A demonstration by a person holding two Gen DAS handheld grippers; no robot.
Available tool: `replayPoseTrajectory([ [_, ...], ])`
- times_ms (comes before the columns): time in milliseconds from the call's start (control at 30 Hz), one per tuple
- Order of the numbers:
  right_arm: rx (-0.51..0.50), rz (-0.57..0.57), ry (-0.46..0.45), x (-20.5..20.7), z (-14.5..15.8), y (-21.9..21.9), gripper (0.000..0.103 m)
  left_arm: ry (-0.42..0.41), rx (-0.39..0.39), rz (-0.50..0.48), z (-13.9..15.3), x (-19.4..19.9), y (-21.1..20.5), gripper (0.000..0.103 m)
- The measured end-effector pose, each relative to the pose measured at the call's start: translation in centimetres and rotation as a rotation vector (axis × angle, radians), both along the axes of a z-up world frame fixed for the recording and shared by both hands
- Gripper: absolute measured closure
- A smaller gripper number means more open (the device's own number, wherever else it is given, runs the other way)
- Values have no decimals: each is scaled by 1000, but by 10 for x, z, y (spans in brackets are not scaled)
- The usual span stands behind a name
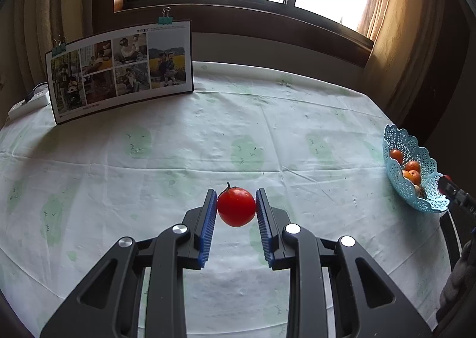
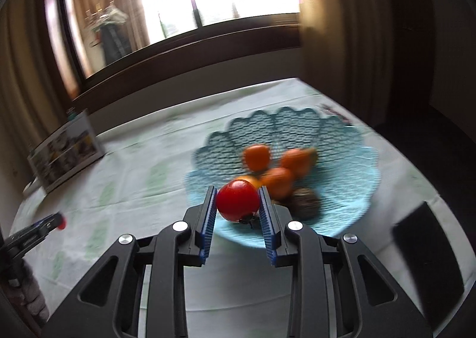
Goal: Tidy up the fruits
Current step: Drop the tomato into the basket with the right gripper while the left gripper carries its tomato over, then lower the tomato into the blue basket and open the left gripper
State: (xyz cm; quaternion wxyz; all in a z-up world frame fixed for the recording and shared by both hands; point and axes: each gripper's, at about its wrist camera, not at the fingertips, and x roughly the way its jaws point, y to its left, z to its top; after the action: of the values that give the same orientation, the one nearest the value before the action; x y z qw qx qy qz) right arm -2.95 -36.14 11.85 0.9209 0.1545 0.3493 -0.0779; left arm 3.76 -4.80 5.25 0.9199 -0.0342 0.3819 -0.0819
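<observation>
My left gripper (image 1: pixel 236 202) is shut on a red tomato (image 1: pixel 236 206) with a dark stem and holds it above the tablecloth near the front middle of the table. My right gripper (image 2: pixel 237 201) is shut on a second red tomato (image 2: pixel 238 200), stem down, over the near rim of a light blue lace-pattern basket (image 2: pixel 351 189). The basket holds several orange fruits (image 2: pixel 276 181) and a brown round one (image 2: pixel 305 199). In the left wrist view the basket (image 1: pixel 422 189) sits at the far right edge. The right wrist view is blurred.
A white tablecloth with green patches (image 1: pixel 178 144) covers the table. A photo calendar (image 1: pixel 119 70) stands at the back left, a white power strip (image 1: pixel 28 103) beside it. A dark object (image 2: pixel 425 263) lies at the right of the basket. A window is behind.
</observation>
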Motion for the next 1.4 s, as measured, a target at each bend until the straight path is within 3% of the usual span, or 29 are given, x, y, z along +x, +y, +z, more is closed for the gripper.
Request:
replayPoseTrajectory([
  [367, 5, -85, 18, -1, -14, -35, 74, 12, 27, -4, -7, 3, -6, 76],
  [633, 54, -132, -45, -13, -15, -46, 72, 17, 25, -36, 1, 5, -17, 76],
  [867, -44, -230, -128, -30, -12, -47, 71, -14, 39, -133, 21, 8, -54, 76],
  [933, -68, -260, -150, -35, -12, -45, 56, -23, 34, -165, 25, 10, -67, 76],
  [1133, -132, -271, -194, -42, -12, -37, 53, -51, 26, -269, 34, 15, -118, 76],
  [1167, -142, -264, -196, -42, -12, -34, 51, -55, 22, -285, 34, 16, -125, 76],
  [1233, -160, -251, -210, -44, -9, -29, 38, -57, 8, -330, 35, 19, -144, 76],
  [1400, -158, -253, -221, -46, -8, -29, 36, -69, 5, -420, 34, 25, -185, 76],
])
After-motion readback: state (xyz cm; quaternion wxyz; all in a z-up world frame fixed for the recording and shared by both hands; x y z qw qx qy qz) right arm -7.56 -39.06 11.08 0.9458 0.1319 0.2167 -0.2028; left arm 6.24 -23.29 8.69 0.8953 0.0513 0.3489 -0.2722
